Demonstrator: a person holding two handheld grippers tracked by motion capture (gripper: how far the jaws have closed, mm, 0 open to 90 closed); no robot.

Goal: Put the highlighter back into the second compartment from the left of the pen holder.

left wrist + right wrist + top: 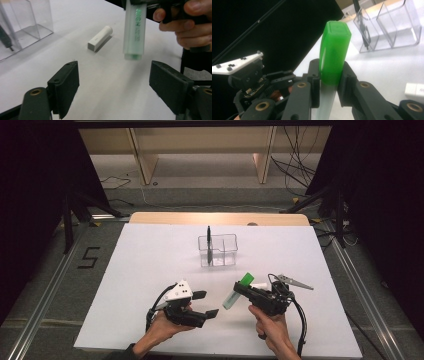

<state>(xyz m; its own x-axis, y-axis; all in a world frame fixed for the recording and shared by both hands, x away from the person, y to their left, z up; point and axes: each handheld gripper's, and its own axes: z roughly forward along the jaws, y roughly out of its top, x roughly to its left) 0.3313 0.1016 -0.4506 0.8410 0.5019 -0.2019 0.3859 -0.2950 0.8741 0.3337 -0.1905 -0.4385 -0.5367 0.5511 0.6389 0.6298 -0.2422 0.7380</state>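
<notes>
A marker with a green cap (239, 290) and a translucent barrel is held tilted above the table, and my right gripper (241, 291) is shut on it. In the right gripper view the green cap (334, 55) rises between the closed jaws (330, 72). My left gripper (206, 303) stands open just left of it with nothing between its jaws. In the left gripper view the marker (135, 32) hangs ahead of that gripper's open jaws (116, 87). A clear divided organizer (225, 251) sits mid-table with a black pen (209, 242) upright in its left compartment.
A small white cylinder-like piece (100, 38) lies on the white mat between the organizer (25, 25) and the marker, and is also seen by the right hand (259, 285). The mat's front edge (215, 351) runs just below the person's hands.
</notes>
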